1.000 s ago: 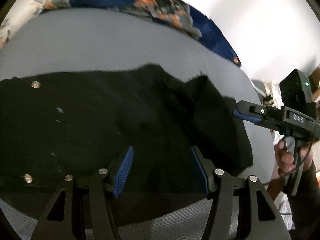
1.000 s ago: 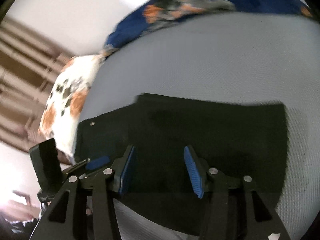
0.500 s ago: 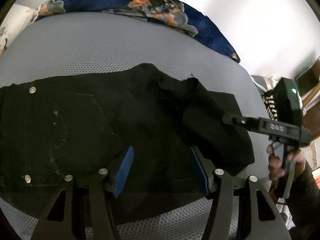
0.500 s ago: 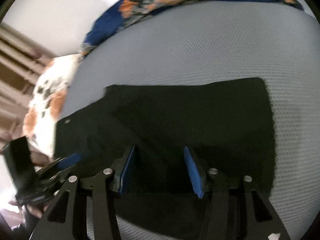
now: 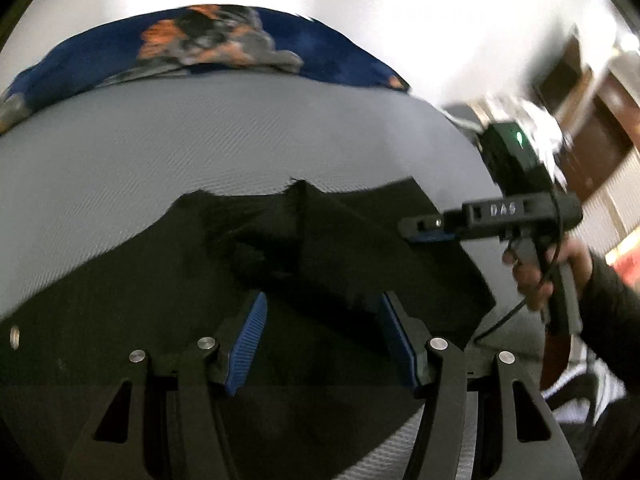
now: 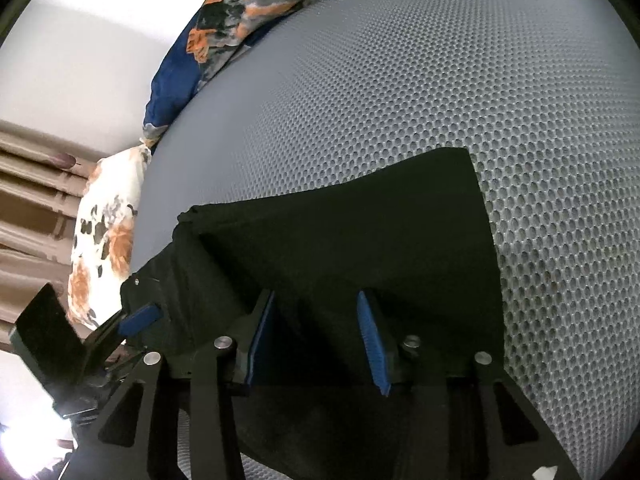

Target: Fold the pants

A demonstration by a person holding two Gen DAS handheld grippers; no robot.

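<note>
Here, black pants lie spread on a grey honeycomb-textured mattress, with one fabric layer folded diagonally over the middle of the garment. The left gripper hovers over the near part of the pants, its blue-padded jaws standing moderately apart with only cloth beneath them and nothing pinched. The right gripper is poised over the other end of the pants; its jaws are closing, set narrower than the left pair, and whether cloth is caught between the pads cannot be told. In the left wrist view a hand grasps the right gripper's handle. A blue floral blanket and a white floral pillow border the mattress.
</note>
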